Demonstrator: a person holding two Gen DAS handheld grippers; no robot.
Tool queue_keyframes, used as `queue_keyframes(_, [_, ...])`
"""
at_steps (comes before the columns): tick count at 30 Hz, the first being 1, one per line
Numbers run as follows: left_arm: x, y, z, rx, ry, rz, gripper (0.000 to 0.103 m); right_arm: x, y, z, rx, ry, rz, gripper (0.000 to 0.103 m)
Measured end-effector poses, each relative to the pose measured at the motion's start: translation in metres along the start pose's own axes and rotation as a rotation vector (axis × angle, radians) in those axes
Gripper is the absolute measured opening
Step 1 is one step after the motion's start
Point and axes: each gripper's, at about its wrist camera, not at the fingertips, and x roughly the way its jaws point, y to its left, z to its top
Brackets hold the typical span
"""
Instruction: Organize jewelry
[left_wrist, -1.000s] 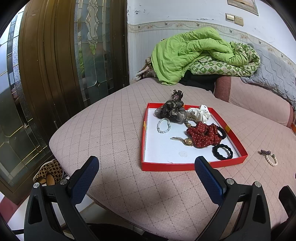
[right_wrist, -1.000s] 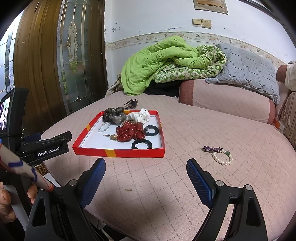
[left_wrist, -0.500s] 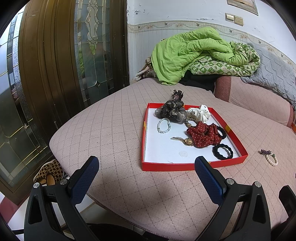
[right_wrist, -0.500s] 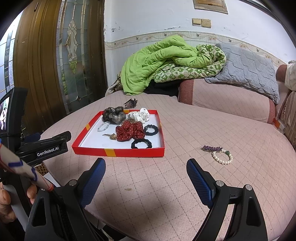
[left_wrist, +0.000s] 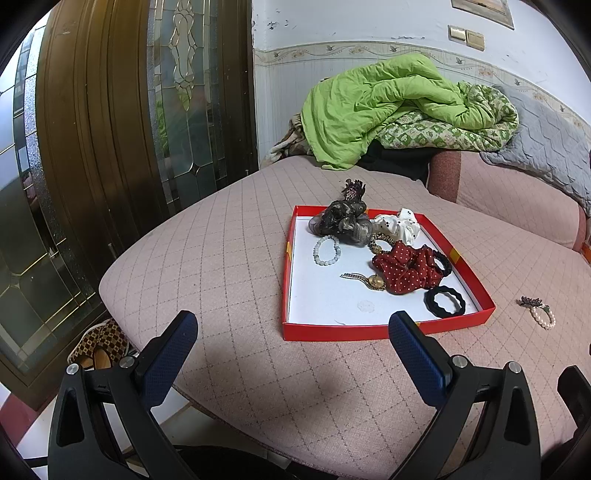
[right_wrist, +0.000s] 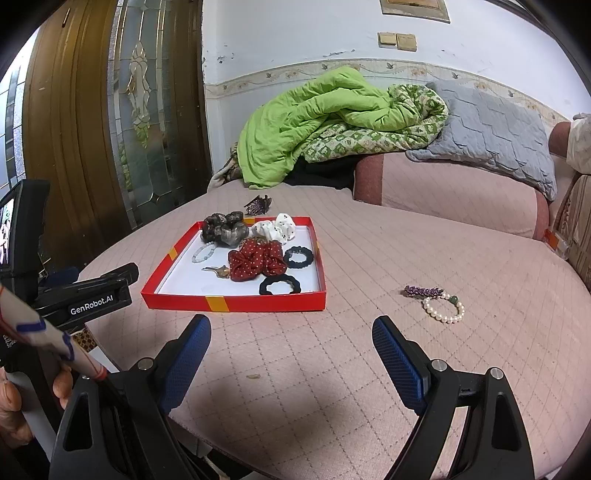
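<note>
Right wrist view: the right gripper (right_wrist: 291, 354) hovers low over the near edge of a pink quilted bed (right_wrist: 369, 369), its blue-padded jaws spread wide with nothing between them. A pearl bracelet (right_wrist: 443, 309) lies loose on the quilt ahead and to the right of that claw, touching a purple hair clip (right_wrist: 423, 291) whose long axis runs roughly left to right across the frame. Both sit well apart from the red tray (right_wrist: 236, 303), which lies ahead and to the left and already holds a red polka-dot scrunchie (right_wrist: 255, 260), a white scrunchie (right_wrist: 275, 227), a dark grey scrunchie (right_wrist: 223, 229), two black hair ties (right_wrist: 279, 285), a pale bead bracelet (right_wrist: 203, 253) and a small gold pendant (right_wrist: 221, 271). Another dark claw clip (right_wrist: 257, 205) rests on the quilt just beyond the tray's far rim.

Left wrist view: the left gripper (left_wrist: 291, 354) is likewise wide open and empty, aimed downward at the tray's near wall (left_wrist: 351, 329), with the pearl bracelet (left_wrist: 543, 318) far off to its right.

By this layout the right hand looks the nearer to the stray bracelet and clip, and a reach forward and rightward seems the likely coming move. Both grippers tilt gently down toward the bedspread.
</note>
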Motion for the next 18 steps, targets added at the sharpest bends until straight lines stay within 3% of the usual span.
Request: queue_keyframes(18, [0.0, -0.001, 0.0, 0.003, -0.001, 0.002, 0.103, 0.0012, -0.0032, -0.0007, 0.01, 0.002, -0.001, 0.092])
